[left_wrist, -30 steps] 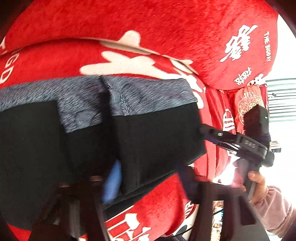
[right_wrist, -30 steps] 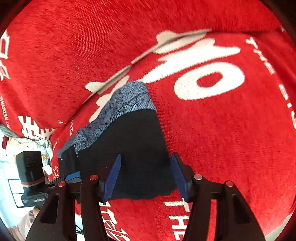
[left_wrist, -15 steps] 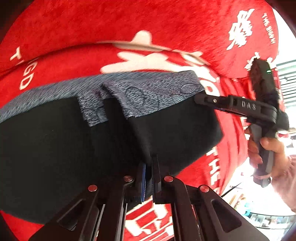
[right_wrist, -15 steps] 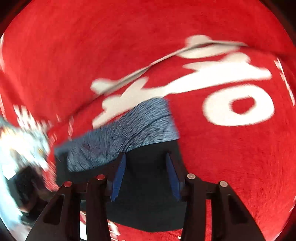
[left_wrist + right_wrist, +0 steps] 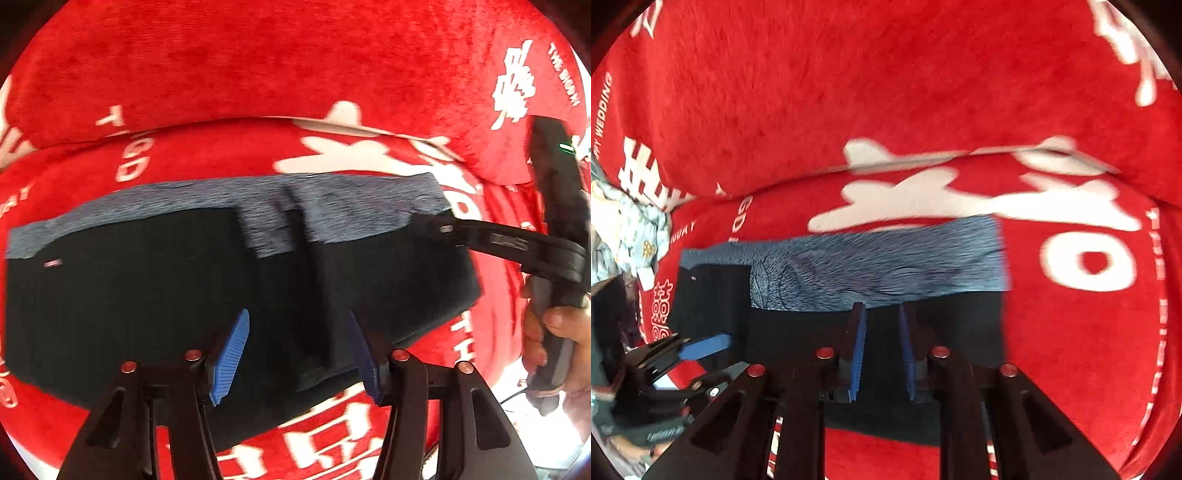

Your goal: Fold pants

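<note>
Pants (image 5: 155, 295), black with a blue-grey patterned waistband (image 5: 886, 266), lie folded flat on a red plush blanket (image 5: 258, 92) printed with white characters and lettering, which covers a cushioned seat and the backrest rising behind it. In the left wrist view the left claw (image 5: 299, 354) hovers over the near edge of the dark fabric, its blue ribbed pads (image 5: 231, 360) spread apart and opening, the cloth lying below them with no pad pressing on it. A raised fold of black cloth runs up from that edge toward the waistband. At the pants' right end, the right claw (image 5: 448, 229) reaches in from the side over the corner where waistband meets black fabric, a person's hand (image 5: 554, 332) wrapped around its handle. Seen from the right wrist, the right claw (image 5: 882, 339) points down at the black cloth just below the waistband, its blue pads (image 5: 858, 350) a narrow gap apart and closing; whether they yet pinch any cloth cannot be told through the motion blur. The left claw (image 5: 713, 350) shows at that view's lower left, by the pants' far end.
</note>
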Motion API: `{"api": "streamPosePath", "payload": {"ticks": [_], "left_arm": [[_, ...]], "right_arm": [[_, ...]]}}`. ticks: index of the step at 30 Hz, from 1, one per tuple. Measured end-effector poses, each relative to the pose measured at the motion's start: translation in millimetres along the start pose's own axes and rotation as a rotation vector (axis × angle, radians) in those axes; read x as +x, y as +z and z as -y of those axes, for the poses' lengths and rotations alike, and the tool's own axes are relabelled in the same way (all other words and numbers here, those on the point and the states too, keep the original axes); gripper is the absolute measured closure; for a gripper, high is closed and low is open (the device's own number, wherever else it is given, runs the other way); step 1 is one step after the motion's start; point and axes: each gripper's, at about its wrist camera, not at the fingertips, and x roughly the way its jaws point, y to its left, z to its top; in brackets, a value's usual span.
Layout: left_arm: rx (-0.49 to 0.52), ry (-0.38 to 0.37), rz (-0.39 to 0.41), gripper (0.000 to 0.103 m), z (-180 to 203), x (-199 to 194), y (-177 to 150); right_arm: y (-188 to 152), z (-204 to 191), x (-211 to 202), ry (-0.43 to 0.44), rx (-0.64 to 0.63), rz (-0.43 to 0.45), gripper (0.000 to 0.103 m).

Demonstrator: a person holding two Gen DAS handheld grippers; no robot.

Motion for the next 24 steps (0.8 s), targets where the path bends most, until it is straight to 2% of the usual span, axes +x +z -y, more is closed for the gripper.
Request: {"api": "streamPosePath", "payload": {"ticks": [2, 3, 5, 8, 10, 12, 14, 16, 19, 22, 24], "left_arm": [[-0.015, 0.05, 0.0, 0.047, -10.9, -1.2, -3.4], [-0.026, 0.067, -0.006, 0.047, -17.7, -1.2, -5.9], [-0.049, 0.092, -0.013, 0.047, -31.3, -1.1, -12.7], [-0.088, 0.134, -0.024, 0.047, -49.9, -2.3, -22.5], [-0.115, 0.15, -0.029, 0.047, -56.9, -5.1, -26.5], [-0.134, 0.161, -0.026, 0.047, -63.0, -9.9, -29.8], [-0.137, 0.175, -0.022, 0.047, -67.4, -13.9, -33.0], [-0.136, 0.189, -0.021, 0.047, -70.4, -16.4, -36.6], [-0.15, 0.198, -0.028, 0.047, -74.1, -13.5, -41.0], [-0.177, 0.226, -0.058, 0.047, -77.7, -5.1, -47.1], [-0.195, 0.241, -0.074, 0.047, -80.6, -2.6, -52.7]], "right_arm": [[-1.6, -6.0, 35.3, 0.049, 0.086, -0.037, 0.082], [-3.0, -13.0, 40.0, 0.041, 0.091, -0.005, 0.079], [-7.1, -34.5, 41.9, 0.025, 0.052, 0.042, 0.078], [-22.7, -67.4, 51.0, 0.096, 0.012, -0.013, 0.078], [-35.8, -91.5, 51.5, 0.072, -0.066, -0.021, 0.078], [-43.0, -98.8, 48.3, 0.122, -0.062, -0.052, 0.078], [-45.2, -97.2, 37.5, 0.147, -0.046, -0.062, 0.078], [-47.4, -86.9, 15.9, 0.091, -0.048, -0.018, 0.077], [-44.2, -59.0, -8.2, 0.005, -0.026, 0.044, 0.069], [-42.7, -39.7, -2.1, -0.011, 0.02, 0.019, 0.069], [-54.2, -37.1, 18.9, -0.003, 0.012, -0.055, 0.069]]}}
